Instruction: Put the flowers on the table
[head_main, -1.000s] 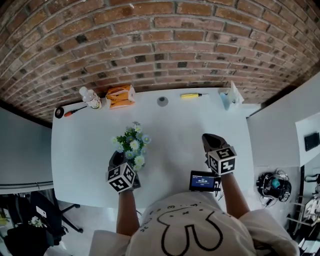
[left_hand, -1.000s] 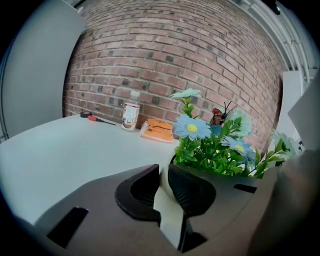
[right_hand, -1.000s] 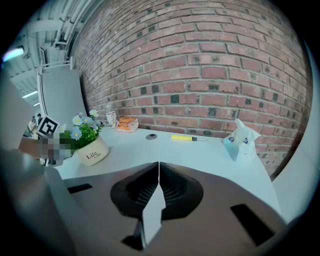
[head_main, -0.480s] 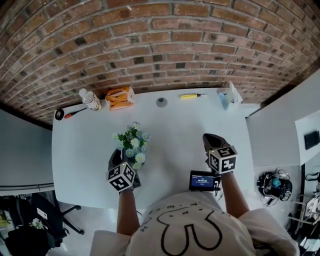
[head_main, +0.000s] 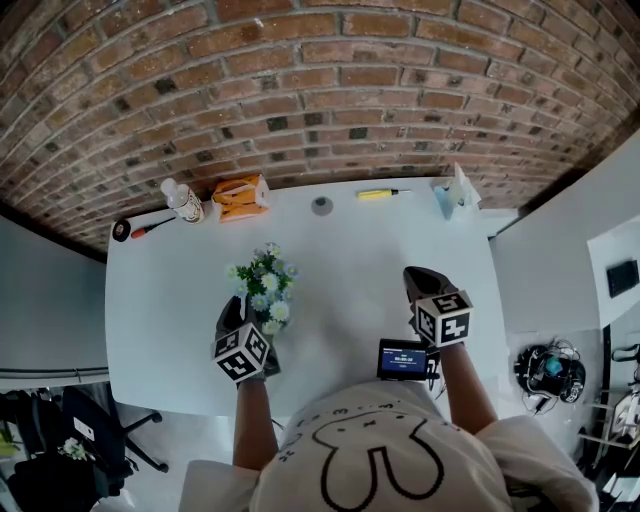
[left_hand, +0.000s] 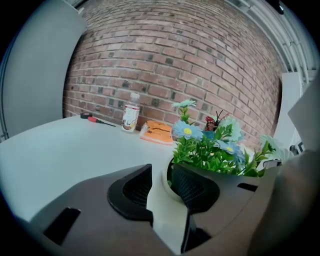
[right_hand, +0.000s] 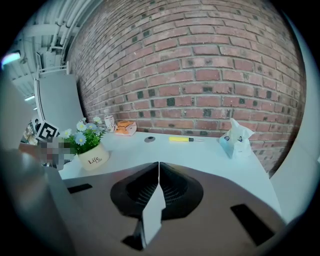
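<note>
White table top (head_main: 160, 300) lies under a red brick wall (head_main: 320, 90). At the table's far left edge there is a black round object (head_main: 119, 229), with a red-handled screwdriver (head_main: 152, 222) just beside it. Next stands a clear plastic bottle (head_main: 182, 198) with a white cap and a printed label. It is upright, and I cannot tell what is inside it. Just to its right lies an orange flat packet (head_main: 240, 194).

Closer to the person, left of the middle, a cream round pot (right_hand: 93, 158) printed with the word "Life" stands upright on the table. It is filled with green leaves and small blue and white flowers (head_main: 262, 288). A little red butterfly ornament (left_hand: 212, 121) sits among them. The left gripper (head_main: 234, 308) is at the near side of this pot. Its jaws are opening with the rim of the pot between them, and the pads do not seem to press on it.

Further right, near the wall, lie a small grey round disc (head_main: 321, 205) and a yellow-handled screwdriver (head_main: 383, 192). At the near edge is a small black device with a lit screen (head_main: 403, 358), just beside the right gripper (head_main: 418, 276). This gripper is well apart from the pot, and its jaws are clenched together with nothing between them. At the back right corner stands a white and light blue soft packet (head_main: 456, 188).
</note>
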